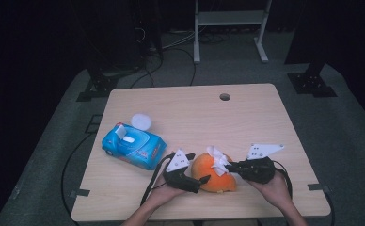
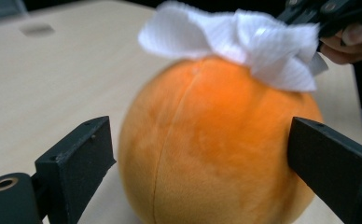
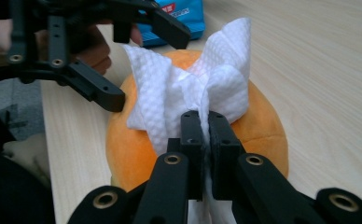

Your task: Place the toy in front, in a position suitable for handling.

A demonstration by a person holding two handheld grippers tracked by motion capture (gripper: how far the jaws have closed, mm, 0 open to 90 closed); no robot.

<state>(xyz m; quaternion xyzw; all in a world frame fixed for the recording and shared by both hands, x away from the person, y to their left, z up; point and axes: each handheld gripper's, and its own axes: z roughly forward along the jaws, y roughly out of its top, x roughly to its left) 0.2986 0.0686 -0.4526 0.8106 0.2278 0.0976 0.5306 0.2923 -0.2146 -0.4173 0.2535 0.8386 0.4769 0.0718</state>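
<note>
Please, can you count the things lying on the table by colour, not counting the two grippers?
Orange: 1, the plush ball
Blue: 1, the wipes pack
White: 2, the wipe on the ball and the round lid behind the pack
Total: 4

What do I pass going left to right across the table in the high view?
Blue wipes pack → left claw → orange plush ball → right claw, shut on the white wipe lying on the ball.
</note>
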